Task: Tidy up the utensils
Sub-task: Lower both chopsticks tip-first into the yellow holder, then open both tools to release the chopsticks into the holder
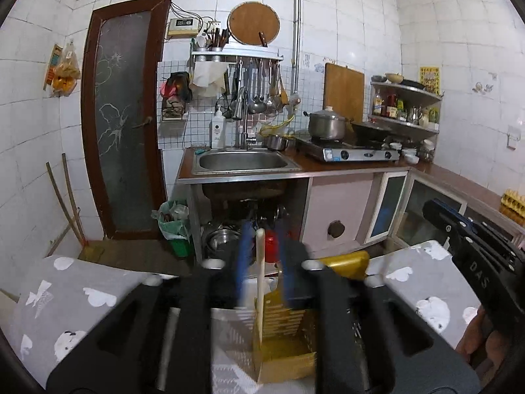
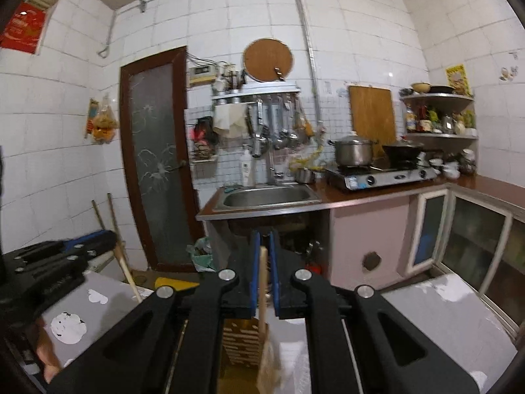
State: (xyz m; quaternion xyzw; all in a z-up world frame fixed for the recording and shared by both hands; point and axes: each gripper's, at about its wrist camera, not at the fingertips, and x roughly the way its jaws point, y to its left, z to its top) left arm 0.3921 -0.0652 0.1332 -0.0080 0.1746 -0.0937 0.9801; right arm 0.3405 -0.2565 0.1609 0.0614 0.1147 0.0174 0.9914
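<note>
- Our right gripper (image 2: 265, 272) has its blue pads clamped on a pale wooden utensil (image 2: 263, 295), looks like a spatula or rice paddle handle. It sits dead centre of the right wrist view, upright, with the wider end hanging low over a gold slatted holder (image 2: 244, 341) at the bottom middle.
- Our left gripper (image 1: 261, 256) has its jaws parted, and a cream stick-shaped utensil (image 1: 260, 282) stands between the pads. They don't seem to press on it, though it's blurry there.
- That stick drops into the gold box (image 1: 282, 338) at the lower centre of the left wrist view, which rests on a grey cloth with white shapes (image 1: 75, 295).
- Handling guess: both pieces look like light, stiff wood, not fragile and not especially slippery, so a firm pinch mid-handle should do.
- We'd grab high on the handle, keeping the wide end free to slide into the slot.
- The box looks light too, so it could tip if nudged sideways.
</note>
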